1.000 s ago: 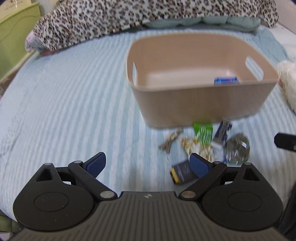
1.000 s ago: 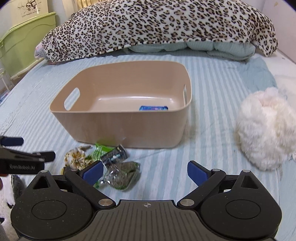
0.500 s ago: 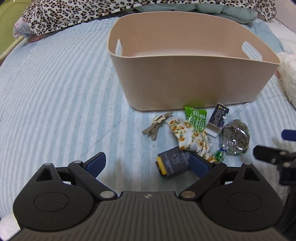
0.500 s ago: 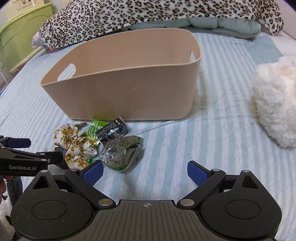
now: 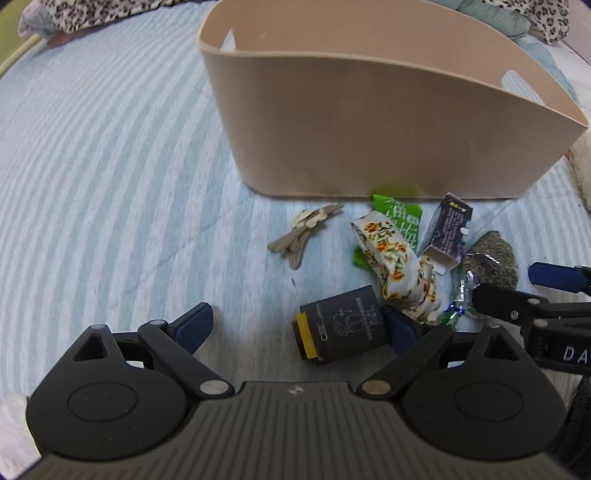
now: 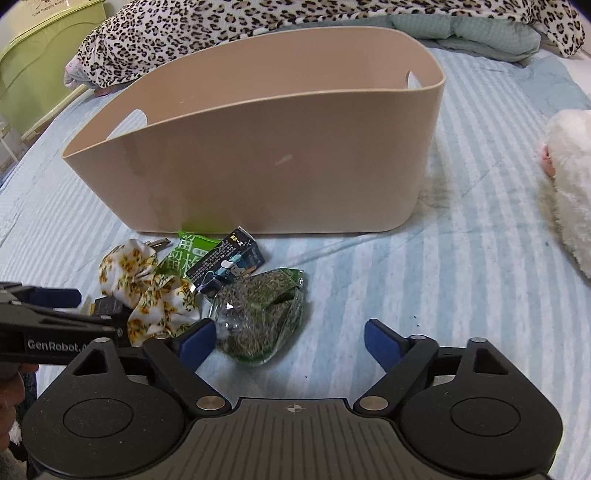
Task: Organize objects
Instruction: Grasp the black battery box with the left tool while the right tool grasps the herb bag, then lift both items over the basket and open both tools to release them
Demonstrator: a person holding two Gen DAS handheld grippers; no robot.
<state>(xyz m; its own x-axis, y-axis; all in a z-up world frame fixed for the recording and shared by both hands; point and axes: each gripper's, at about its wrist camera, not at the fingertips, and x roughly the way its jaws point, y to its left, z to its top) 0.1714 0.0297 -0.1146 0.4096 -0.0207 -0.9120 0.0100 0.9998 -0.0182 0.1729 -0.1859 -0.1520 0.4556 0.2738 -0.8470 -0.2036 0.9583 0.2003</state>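
Observation:
A beige plastic bin stands on the striped bed; it also shows in the right wrist view. In front of it lie a floral scrunchie, a green packet, a small dark carton, a clear bag of dried herbs, a hair clip and a dark grey box with a yellow end. My left gripper is open, low over the bed, its right finger beside the grey box. My right gripper is open, its left finger at the herb bag.
A leopard-print blanket lies behind the bin. A white fluffy toy sits at the right. A green storage box stands at the far left beside the bed.
Both grippers have dropped lower and moved in toward the pile in front of the bin. The bin's inside and the blue item in it have gone out of sight.

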